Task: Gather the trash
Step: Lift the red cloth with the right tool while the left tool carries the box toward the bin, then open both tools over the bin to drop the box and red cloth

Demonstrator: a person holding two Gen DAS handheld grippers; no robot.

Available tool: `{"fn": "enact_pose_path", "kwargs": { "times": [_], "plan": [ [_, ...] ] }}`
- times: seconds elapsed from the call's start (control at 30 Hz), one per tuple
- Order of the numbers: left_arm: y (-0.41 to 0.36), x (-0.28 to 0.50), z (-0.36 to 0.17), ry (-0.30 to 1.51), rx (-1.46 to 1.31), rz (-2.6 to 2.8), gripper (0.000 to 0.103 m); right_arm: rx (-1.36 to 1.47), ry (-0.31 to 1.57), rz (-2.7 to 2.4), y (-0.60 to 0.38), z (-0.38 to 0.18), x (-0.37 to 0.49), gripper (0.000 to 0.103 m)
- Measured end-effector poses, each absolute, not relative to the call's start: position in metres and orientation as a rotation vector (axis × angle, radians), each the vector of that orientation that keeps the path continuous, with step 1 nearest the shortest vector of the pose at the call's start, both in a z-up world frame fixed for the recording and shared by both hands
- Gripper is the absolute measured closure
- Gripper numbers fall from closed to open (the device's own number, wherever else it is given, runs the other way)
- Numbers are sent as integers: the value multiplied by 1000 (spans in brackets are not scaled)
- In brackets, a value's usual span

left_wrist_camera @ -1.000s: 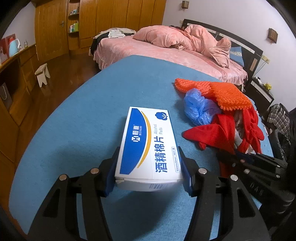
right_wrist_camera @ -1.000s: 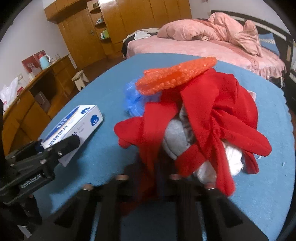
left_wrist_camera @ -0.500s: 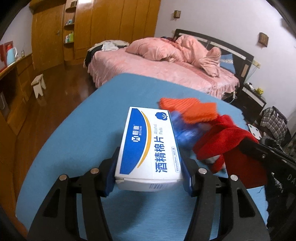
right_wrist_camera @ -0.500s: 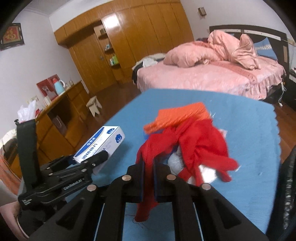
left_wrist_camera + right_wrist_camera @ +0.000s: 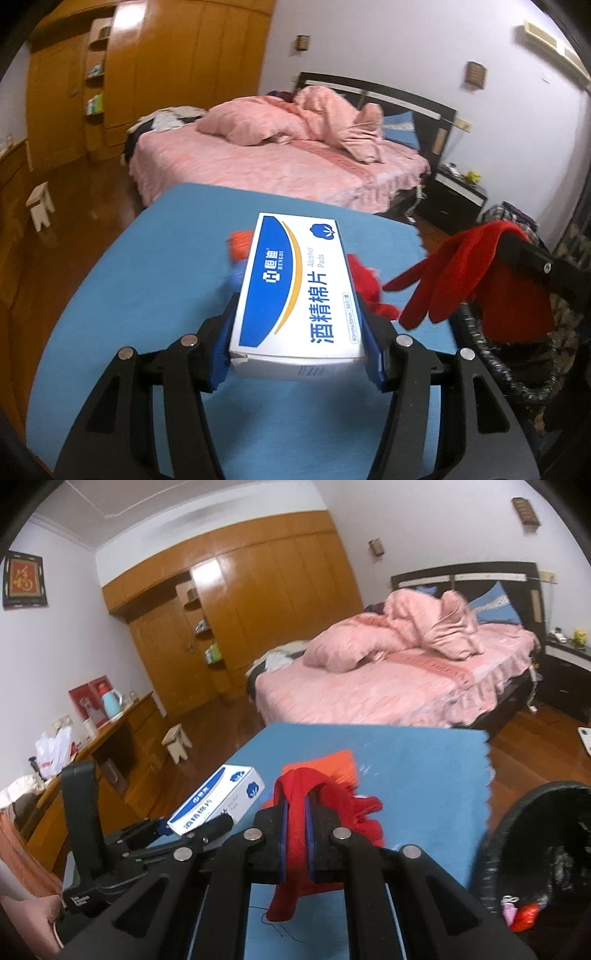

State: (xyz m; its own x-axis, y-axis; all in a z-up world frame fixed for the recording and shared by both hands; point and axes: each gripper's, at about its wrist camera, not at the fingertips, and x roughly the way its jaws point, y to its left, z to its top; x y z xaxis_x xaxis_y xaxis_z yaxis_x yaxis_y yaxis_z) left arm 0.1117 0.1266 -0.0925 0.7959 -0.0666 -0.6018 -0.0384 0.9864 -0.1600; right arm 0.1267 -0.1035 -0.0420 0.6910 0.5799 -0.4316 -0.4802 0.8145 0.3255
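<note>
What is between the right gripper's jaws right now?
Red cloth, pinched in the shut right gripper and hanging below it, in the right wrist view.

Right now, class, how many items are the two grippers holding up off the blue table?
2. The alcohol pads box sits clamped in the left gripper; the red cloth hangs from the right gripper, near the black bin. More cloth may hide behind.

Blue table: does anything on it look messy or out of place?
Yes. An orange cloth and red fabric lie in a crumpled heap on the blue table. More red cloth dangles, pinched in the right gripper, near a black bin.
</note>
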Motion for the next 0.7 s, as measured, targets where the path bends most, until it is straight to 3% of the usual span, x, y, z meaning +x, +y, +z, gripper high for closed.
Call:
{"fn": "enact_pose_path", "kwargs": {
  "times": [0.27, 0.7],
  "plan": [
    [47, 132, -90, 649, -118, -176, 47, 208, 517, 429, -177, -40, 121, 95],
    [-100, 180, -109, 664, -50, -447, 47, 269, 569, 87, -325, -82, 116, 95]
  ]
}}
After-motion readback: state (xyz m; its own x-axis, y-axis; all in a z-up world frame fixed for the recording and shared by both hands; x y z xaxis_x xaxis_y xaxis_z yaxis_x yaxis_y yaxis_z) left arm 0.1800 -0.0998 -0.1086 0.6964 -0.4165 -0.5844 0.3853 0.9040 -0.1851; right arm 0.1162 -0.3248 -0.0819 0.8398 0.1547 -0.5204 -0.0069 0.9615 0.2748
